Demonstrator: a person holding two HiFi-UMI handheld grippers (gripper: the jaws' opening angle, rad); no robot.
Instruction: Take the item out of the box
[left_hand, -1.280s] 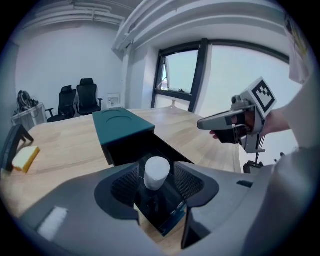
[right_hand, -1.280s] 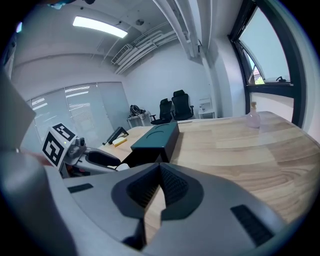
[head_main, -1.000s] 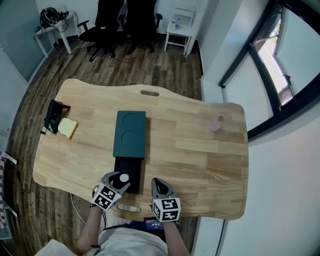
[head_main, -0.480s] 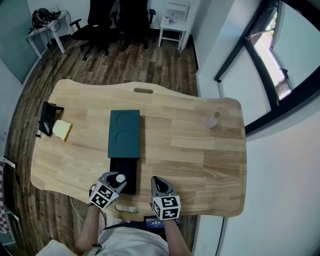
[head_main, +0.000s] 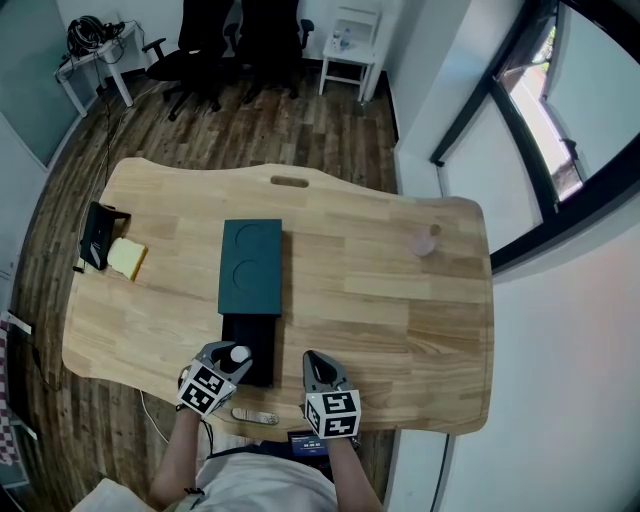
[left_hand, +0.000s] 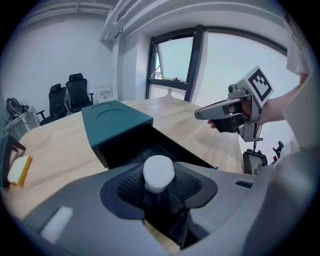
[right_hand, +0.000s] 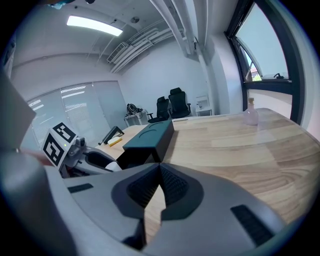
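A dark teal box lies mid-table with its black inner tray slid out toward me. My left gripper hovers over the tray's near end, shut on a small white rounded item. The left gripper view shows that item pinched between the ribbed pads, with the tray just below it. My right gripper rests to the right of the tray, above bare wood, and its jaws are shut with nothing in them. From the right gripper view the box sits ahead on the left.
A yellow block and a black stand sit at the table's left end. A small pink bottle stands at the far right. A slim device lies at the near table edge. Office chairs and a white side table stand beyond.
The left gripper's jaws have drawn in around the white item over the tray. The head view has shifted slightly. The right gripper has stayed put.
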